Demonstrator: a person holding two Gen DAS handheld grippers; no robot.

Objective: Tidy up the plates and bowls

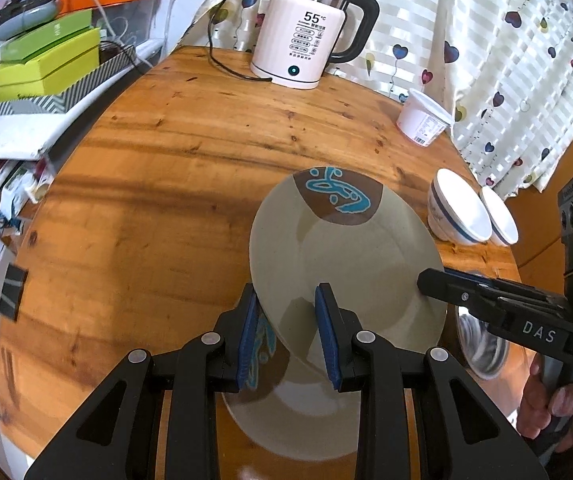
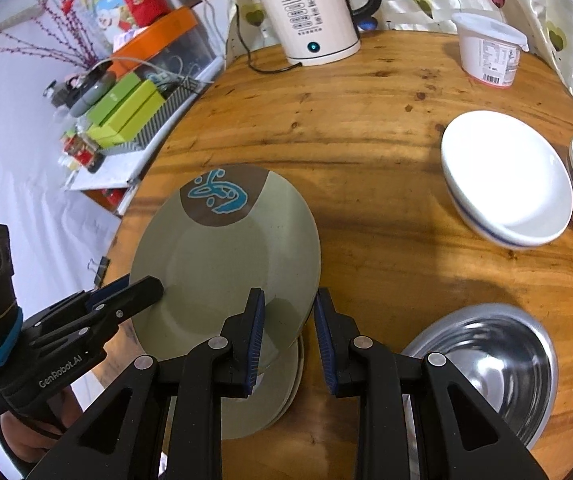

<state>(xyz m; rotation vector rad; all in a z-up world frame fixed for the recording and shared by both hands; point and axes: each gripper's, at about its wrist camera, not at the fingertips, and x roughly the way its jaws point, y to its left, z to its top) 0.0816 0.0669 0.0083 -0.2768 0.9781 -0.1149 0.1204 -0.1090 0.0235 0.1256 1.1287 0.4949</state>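
Note:
A green plate [image 1: 346,256] with a brown patch and blue motif is held tilted above a second matching plate [image 1: 298,420] that lies on the round wooden table [image 1: 146,200]. My left gripper [image 1: 286,330] straddles the tilted plate's near rim with jaws apart. My right gripper [image 2: 289,340] straddles the same plate [image 2: 226,272] at its right rim, jaws apart too. Each gripper shows in the other's view, the right one [image 1: 426,280] and the left one [image 2: 154,284], both at the plate's rim. The lower plates [image 2: 278,392] sit under it. Two white bowls [image 2: 506,184] stand at the right.
A steel bowl [image 2: 498,368] sits near the right front edge. A white kettle [image 1: 306,36] with a cord and a white tub [image 1: 422,118] stand at the back. Boxes and clutter [image 1: 46,60] fill a shelf to the left. A curtain [image 1: 506,60] hangs behind.

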